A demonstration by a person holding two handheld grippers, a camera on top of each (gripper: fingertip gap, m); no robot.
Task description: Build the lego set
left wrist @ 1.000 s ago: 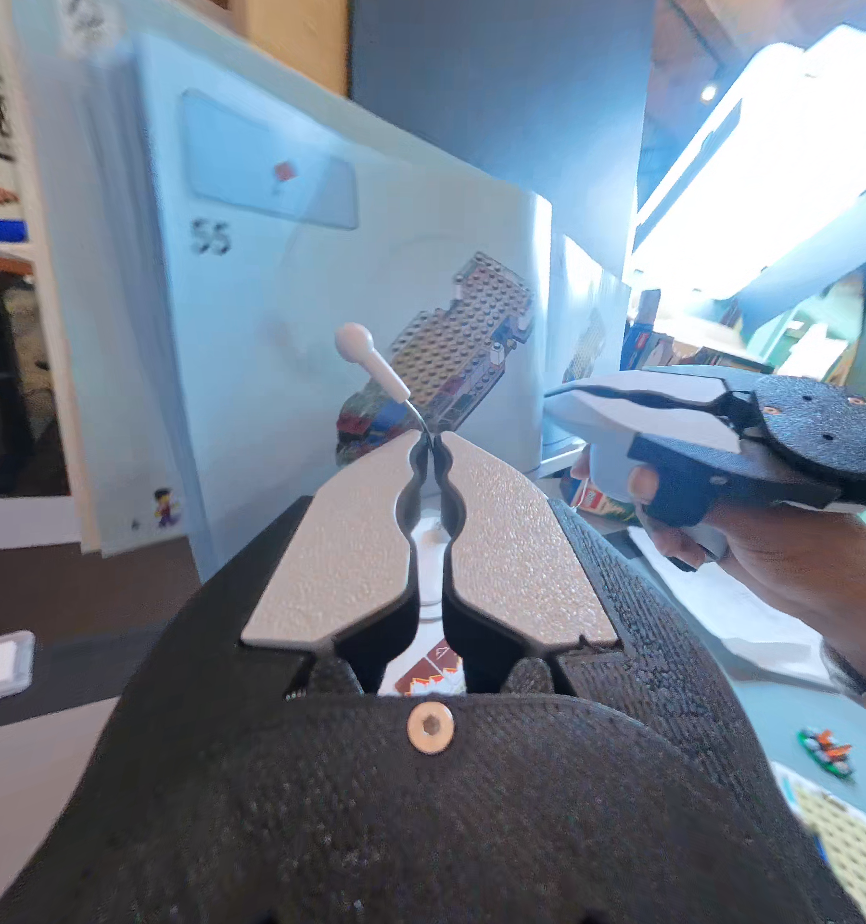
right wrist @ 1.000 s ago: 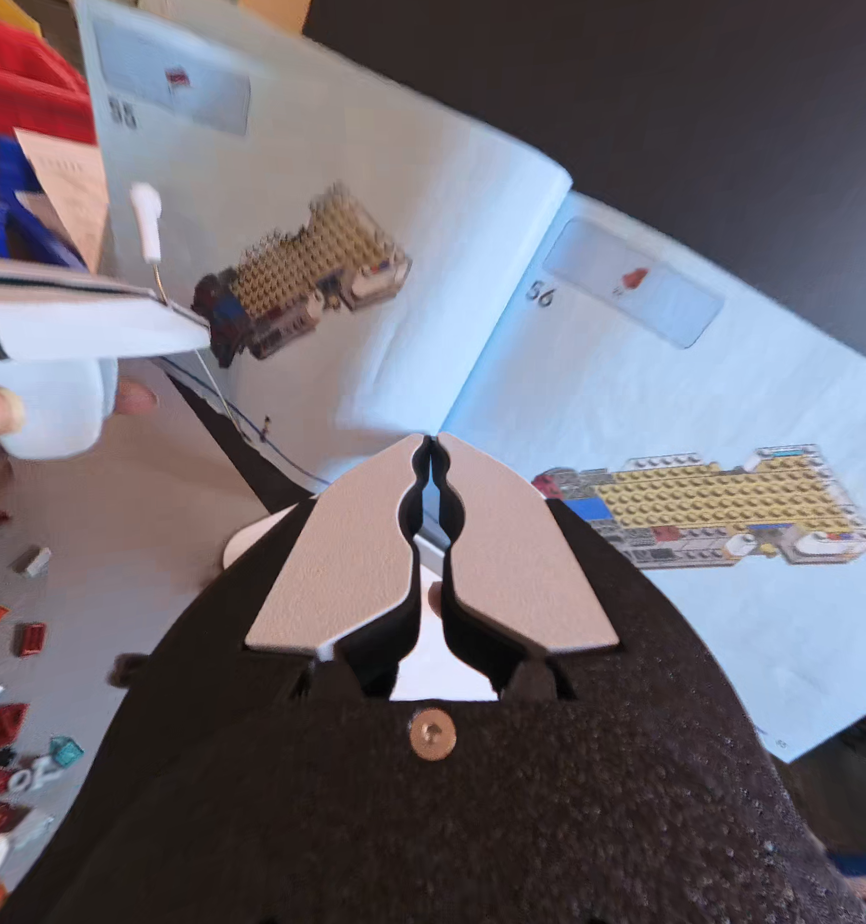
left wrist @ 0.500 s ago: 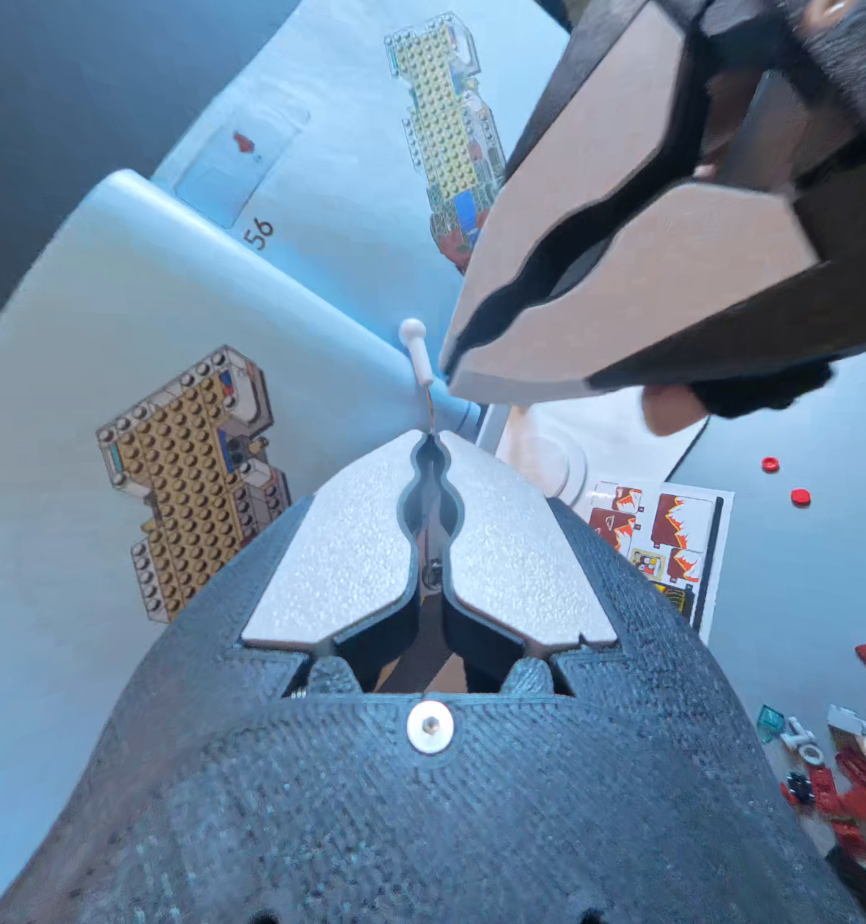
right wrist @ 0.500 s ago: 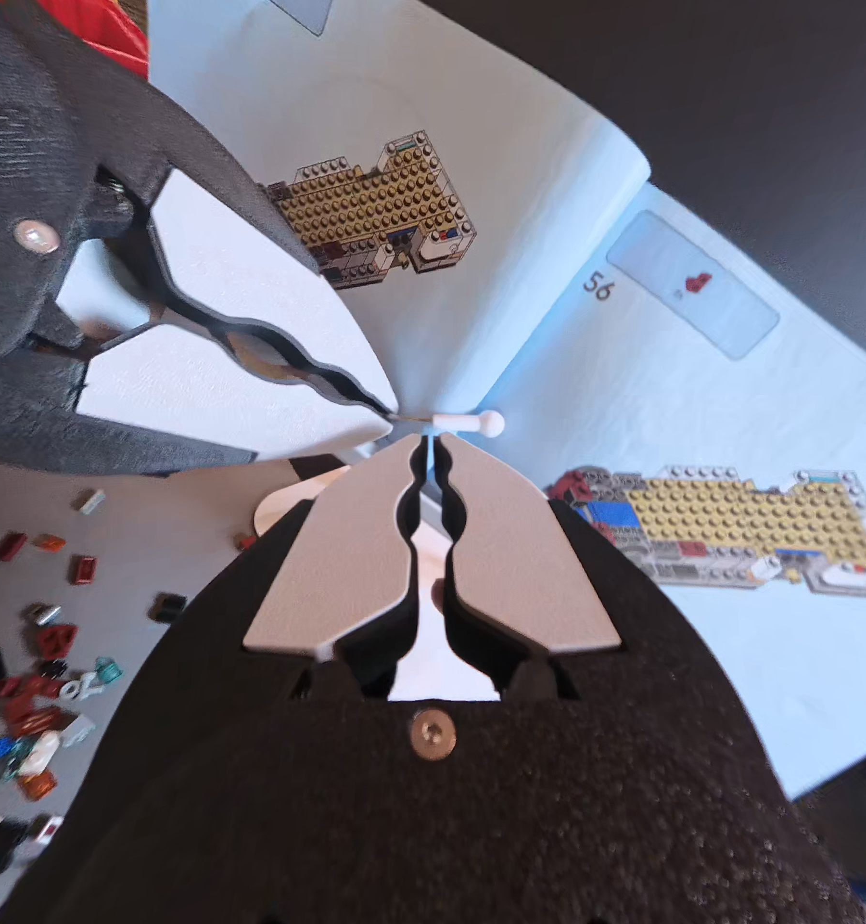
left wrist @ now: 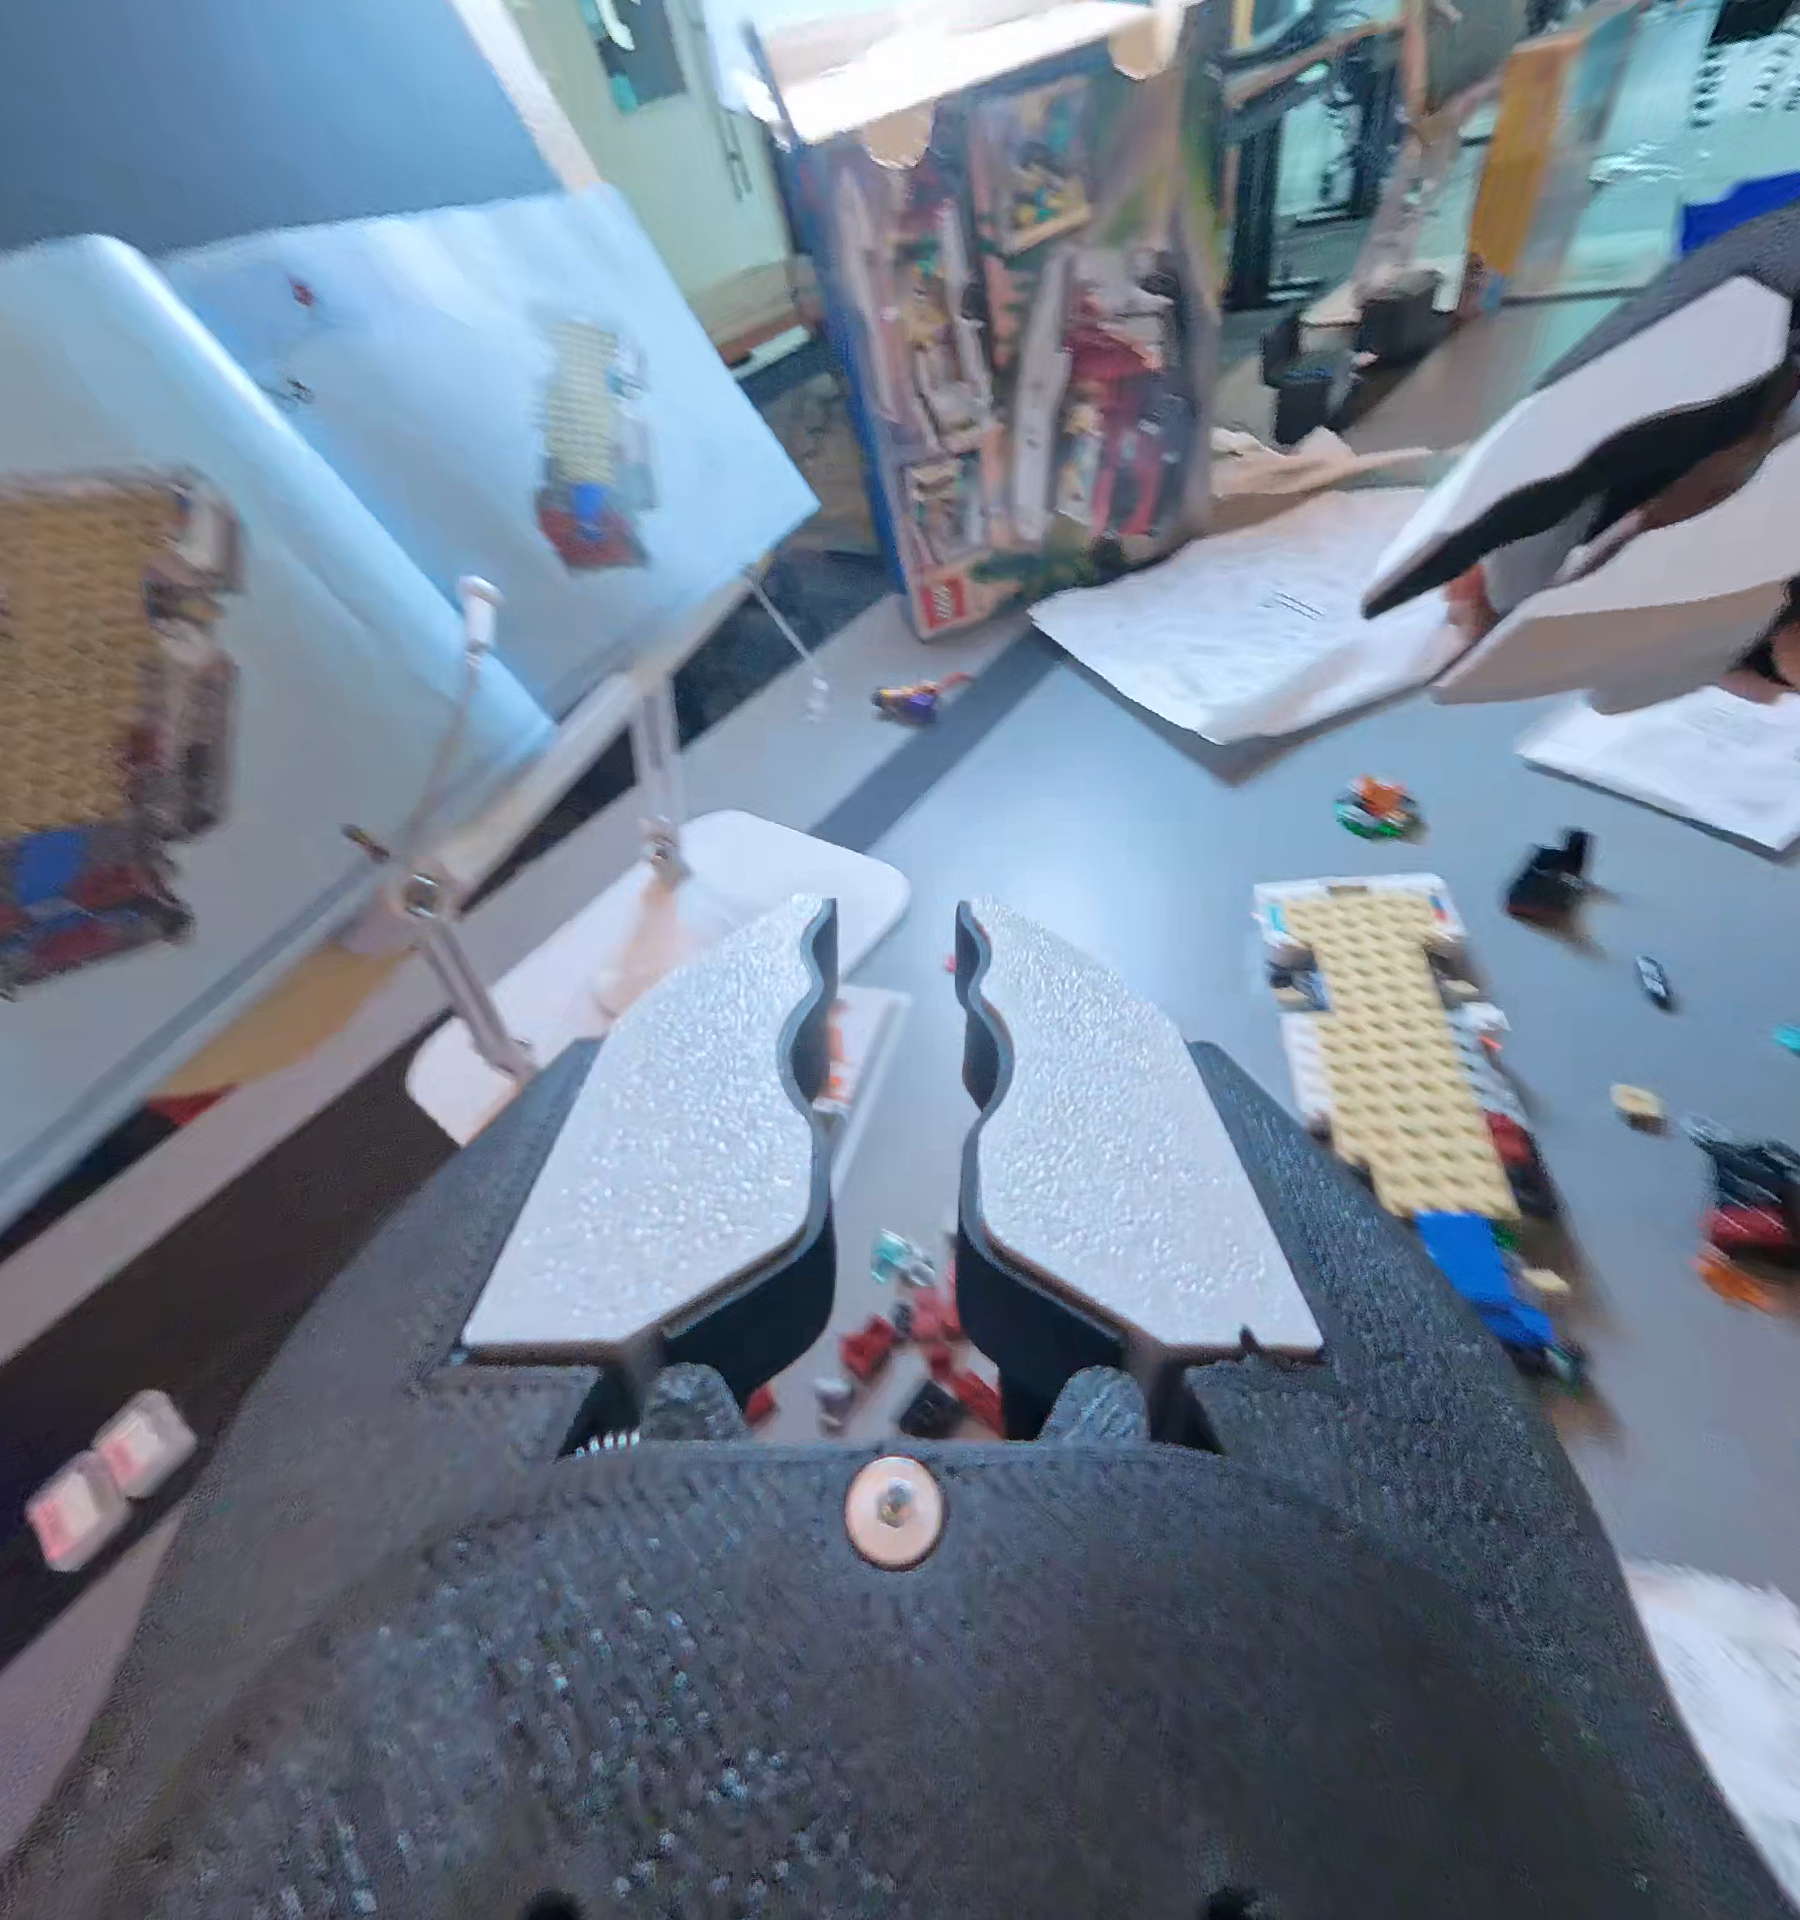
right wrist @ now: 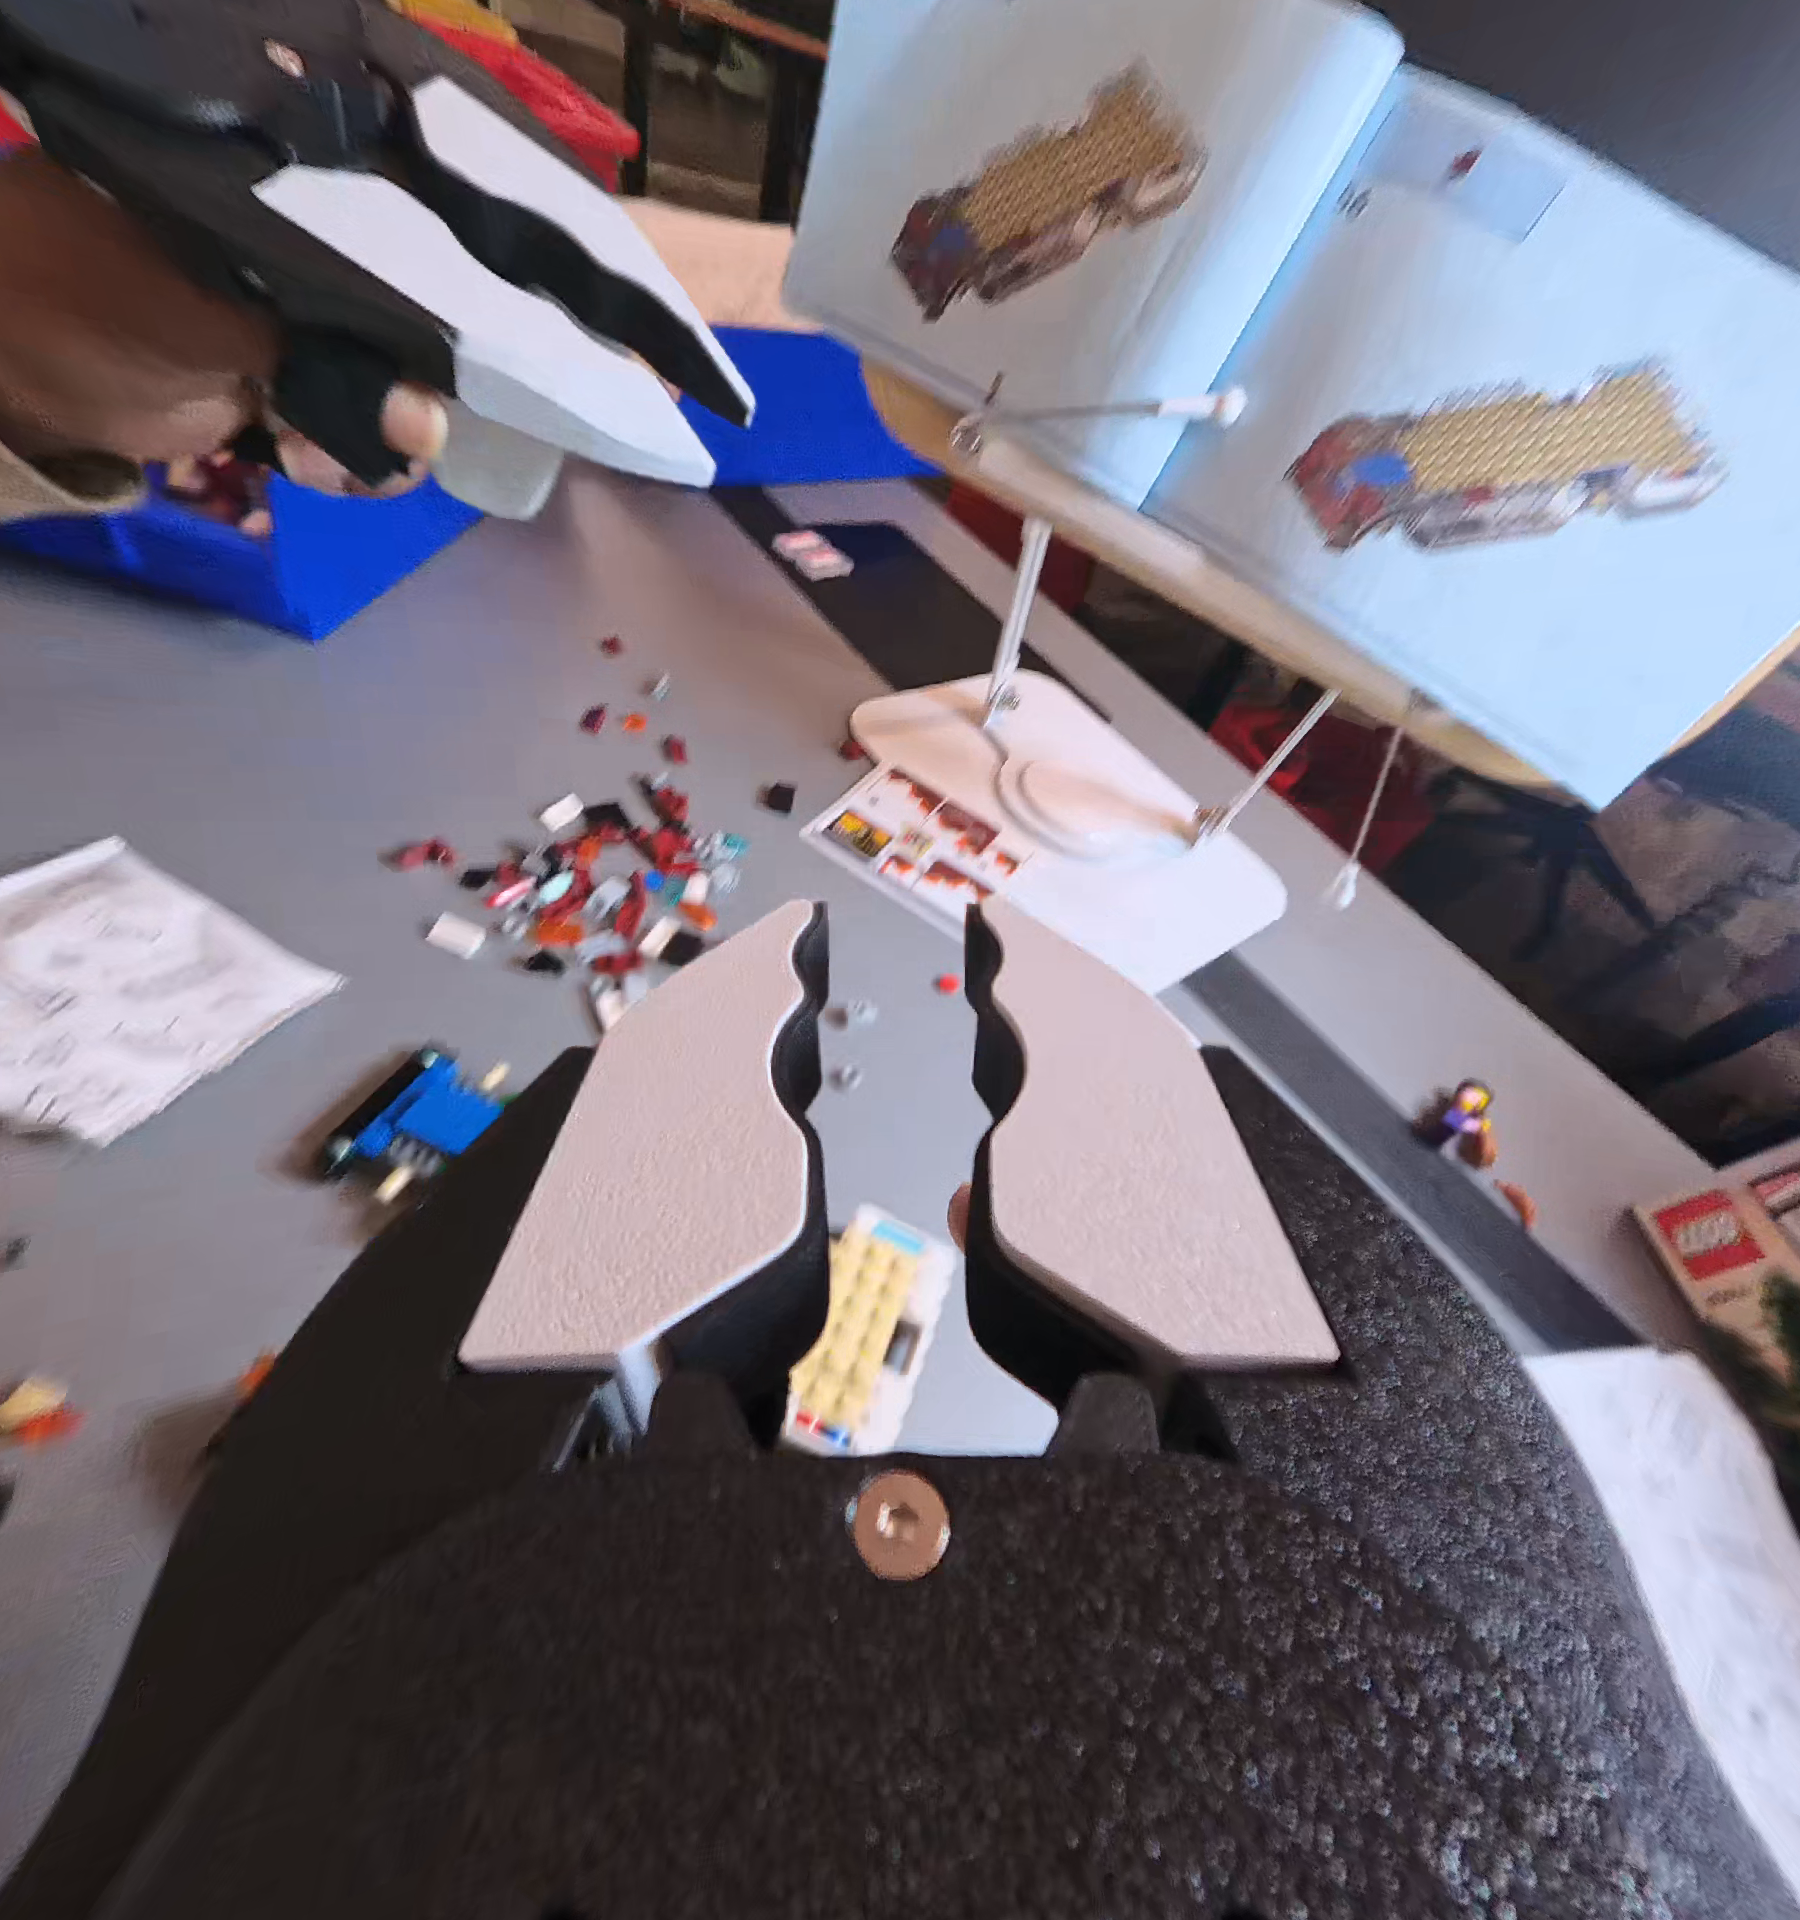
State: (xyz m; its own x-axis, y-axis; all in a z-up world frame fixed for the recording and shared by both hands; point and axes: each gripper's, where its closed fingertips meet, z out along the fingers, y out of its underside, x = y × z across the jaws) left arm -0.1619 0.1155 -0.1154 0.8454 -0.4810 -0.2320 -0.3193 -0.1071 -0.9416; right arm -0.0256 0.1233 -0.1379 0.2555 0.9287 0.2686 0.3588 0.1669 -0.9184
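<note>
Loose red, black and white toy bricks (right wrist: 584, 894) litter the grey table (right wrist: 200, 707) under both grippers (left wrist: 891, 925) (right wrist: 896, 925), whose fingers stand narrowly apart, holding nothing.

Left tongs (left wrist: 894, 920) parted, nothing between pads. Right tongs (right wrist: 896, 925) parted too, bare. Both held aloft, hand (right wrist: 96, 332) gripping left handle.

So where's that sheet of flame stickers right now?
The sticker sheet lies flat on the grey table, tucked against the white base of the book stand, just right of the pile of loose bricks in the right wrist view.
</note>
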